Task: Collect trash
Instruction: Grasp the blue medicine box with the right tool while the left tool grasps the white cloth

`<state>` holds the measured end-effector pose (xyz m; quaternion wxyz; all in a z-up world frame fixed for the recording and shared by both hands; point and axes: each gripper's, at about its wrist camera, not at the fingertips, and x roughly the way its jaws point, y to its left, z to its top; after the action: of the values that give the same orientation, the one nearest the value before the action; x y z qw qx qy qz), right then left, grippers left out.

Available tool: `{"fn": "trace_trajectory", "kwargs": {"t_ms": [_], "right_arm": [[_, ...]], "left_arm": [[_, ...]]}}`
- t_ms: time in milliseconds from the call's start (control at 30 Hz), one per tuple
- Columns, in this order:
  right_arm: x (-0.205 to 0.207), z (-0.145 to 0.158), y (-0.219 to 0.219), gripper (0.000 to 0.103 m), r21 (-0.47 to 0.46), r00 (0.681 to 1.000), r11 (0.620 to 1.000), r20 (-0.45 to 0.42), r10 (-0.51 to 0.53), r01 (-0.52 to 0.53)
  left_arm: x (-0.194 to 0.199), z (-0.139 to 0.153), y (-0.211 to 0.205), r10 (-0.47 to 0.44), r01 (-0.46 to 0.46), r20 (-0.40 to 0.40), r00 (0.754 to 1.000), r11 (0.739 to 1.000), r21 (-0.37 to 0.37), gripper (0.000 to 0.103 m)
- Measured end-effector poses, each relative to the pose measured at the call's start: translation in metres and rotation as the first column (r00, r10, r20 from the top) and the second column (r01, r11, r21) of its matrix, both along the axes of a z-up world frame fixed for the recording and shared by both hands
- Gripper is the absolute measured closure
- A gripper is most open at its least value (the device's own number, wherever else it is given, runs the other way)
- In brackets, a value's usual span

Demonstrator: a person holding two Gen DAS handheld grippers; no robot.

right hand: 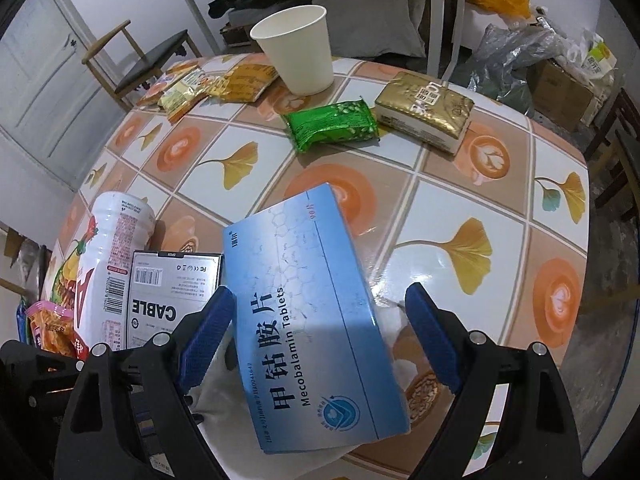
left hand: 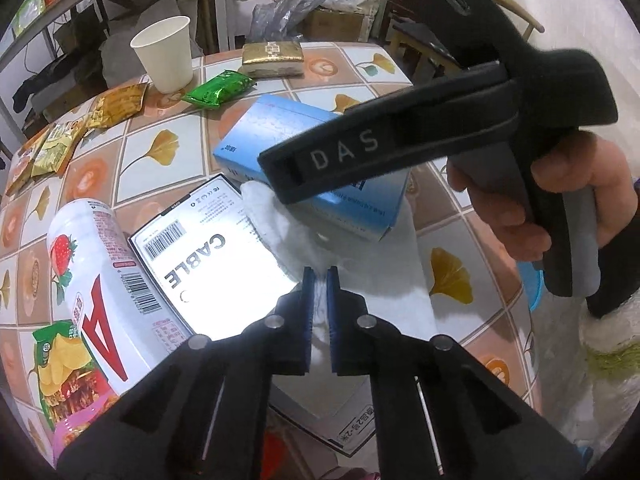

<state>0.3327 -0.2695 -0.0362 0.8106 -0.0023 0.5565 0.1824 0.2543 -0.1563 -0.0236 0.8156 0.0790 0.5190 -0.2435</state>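
My left gripper is clenched almost fully, its blue pads pinching a fold of the white tissue that lies crumpled on the tiled table. The tissue spreads up from my fingertips and runs under the blue tablet box, just beside the white cable box; how much of it I truly hold is hard to judge, since glare washes the paper out.

My right gripper stands released, jaws wide, with the blue tablet box lying between the pads and touching neither. A corner of the tissue peeks out beside the box's right edge, near my right-hand pad.

Further off sit a paper cup, a green wrapper and a gold pack.
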Motion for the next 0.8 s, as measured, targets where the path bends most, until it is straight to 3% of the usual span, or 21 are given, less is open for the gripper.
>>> {"fn": "trace_trajectory", "kwargs": {"t_ms": [200,467,633,733,800], "right_arm": [[0.000,-0.002,-0.003,0.018,0.023,1.000,1.000,-0.013,-0.018,0.018],[-0.001,0.006,-0.023,0.046,0.104,0.996,0.991,-0.028,-0.084,0.086],[-0.002,0.008,-0.028,0.045,0.131,0.994,0.986,-0.037,-0.099,0.104],[-0.003,0.008,-0.025,0.028,0.125,0.996,0.988,-0.036,-0.084,0.088],[-0.006,0.012,-0.017,0.024,0.090,0.998,0.994,-0.007,-0.060,0.060]], "left_arm": [[0.001,0.005,0.008,0.024,-0.024,0.004,1.000,0.999,-0.045,0.099],[0.001,0.016,0.014,0.044,-0.041,0.026,0.999,0.995,-0.093,0.099],[-0.002,0.020,0.015,0.044,-0.040,0.036,0.998,0.994,-0.099,0.099],[-0.002,0.019,0.016,0.048,-0.045,0.033,0.998,0.994,-0.097,0.099],[-0.002,0.018,0.017,0.051,-0.048,0.029,0.998,0.994,-0.096,0.099]]}}
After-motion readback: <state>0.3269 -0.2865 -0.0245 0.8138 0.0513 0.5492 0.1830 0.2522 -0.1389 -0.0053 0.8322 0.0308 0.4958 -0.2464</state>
